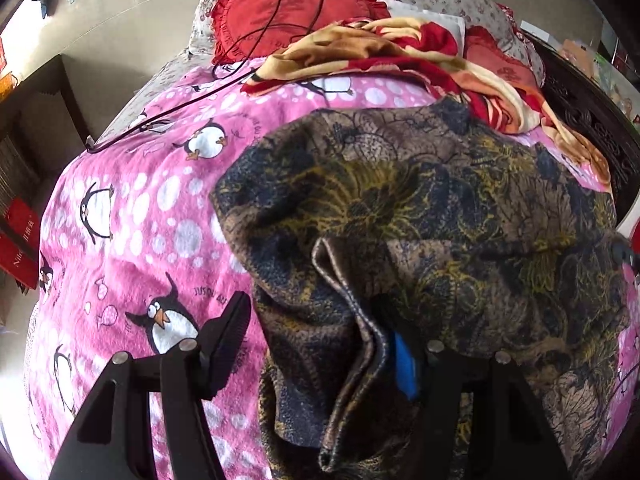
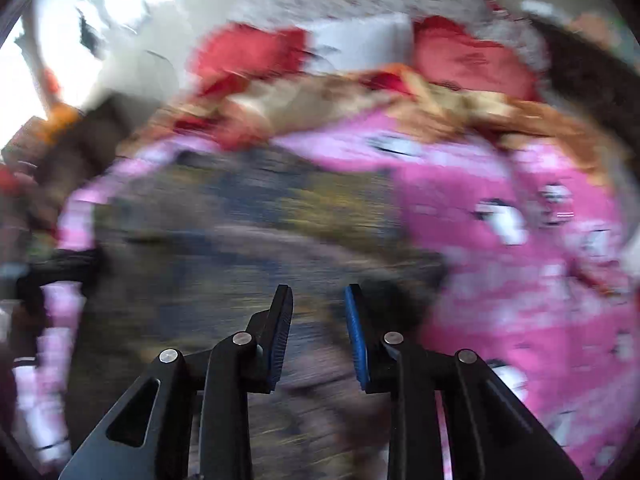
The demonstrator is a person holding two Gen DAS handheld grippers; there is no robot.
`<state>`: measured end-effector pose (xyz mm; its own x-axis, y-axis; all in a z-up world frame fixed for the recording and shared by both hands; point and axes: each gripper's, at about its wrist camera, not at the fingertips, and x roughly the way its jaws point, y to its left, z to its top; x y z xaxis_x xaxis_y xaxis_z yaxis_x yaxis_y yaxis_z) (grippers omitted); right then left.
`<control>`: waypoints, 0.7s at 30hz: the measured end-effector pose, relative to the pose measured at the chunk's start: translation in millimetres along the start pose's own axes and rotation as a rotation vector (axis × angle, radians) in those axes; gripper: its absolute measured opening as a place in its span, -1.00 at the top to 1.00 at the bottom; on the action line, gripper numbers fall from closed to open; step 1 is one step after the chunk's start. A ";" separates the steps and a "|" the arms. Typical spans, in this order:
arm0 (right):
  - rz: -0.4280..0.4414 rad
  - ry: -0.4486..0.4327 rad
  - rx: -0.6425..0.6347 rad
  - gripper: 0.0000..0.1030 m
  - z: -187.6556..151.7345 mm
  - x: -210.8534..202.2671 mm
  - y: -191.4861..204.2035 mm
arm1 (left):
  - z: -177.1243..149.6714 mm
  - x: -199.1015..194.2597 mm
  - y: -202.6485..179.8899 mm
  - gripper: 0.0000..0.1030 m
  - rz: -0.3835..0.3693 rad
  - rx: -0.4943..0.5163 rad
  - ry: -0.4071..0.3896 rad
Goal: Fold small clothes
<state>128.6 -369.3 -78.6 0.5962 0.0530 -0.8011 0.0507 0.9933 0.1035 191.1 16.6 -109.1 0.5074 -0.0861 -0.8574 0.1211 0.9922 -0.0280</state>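
A dark brown, blue and yellow patterned cloth (image 1: 420, 208) lies spread on a pink penguin blanket (image 1: 140, 208). One hemmed fold of it rises between the fingers of my left gripper (image 1: 316, 312), which stands wide. Its left finger (image 1: 228, 340) rests over the pink blanket beside the cloth's edge, and its blue-padded right finger (image 1: 404, 364) is half buried under the fold. The right wrist view is heavily blurred. There my right gripper (image 2: 318, 288) hovers over the same cloth (image 2: 240, 240), its fingers a little apart with nothing between them.
A crumpled red and yellow blanket (image 1: 400, 52) and a red frilled cushion (image 1: 280, 12) lie at the far end of the bed. A black cable (image 1: 180, 108) runs across the pink blanket. Dark carved furniture (image 1: 592, 120) stands at the right, a cardboard box (image 1: 36, 120) at the left.
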 end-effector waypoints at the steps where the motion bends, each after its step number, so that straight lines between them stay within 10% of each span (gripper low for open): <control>1: 0.006 -0.017 0.052 0.67 5.8 4.6 -8.6 | 0.4 0.9 -0.3 -0.30 0.000 -0.001 0.001; 9: 0.030 0.026 0.145 0.68 27.3 15.6 -29.9 | 2.0 5.4 1.8 -0.42 0.000 -0.035 0.024; 21: -0.079 0.162 -0.044 0.57 -55.8 -21.7 -3.0 | -35.4 -30.6 -9.0 -0.44 -0.013 0.028 0.015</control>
<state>70.7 -367.7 -94.4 0.4550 -0.0127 -0.8904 0.0546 0.9984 0.0136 144.2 13.5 -100.8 0.4925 -0.0974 -0.8648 0.1516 0.9881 -0.0250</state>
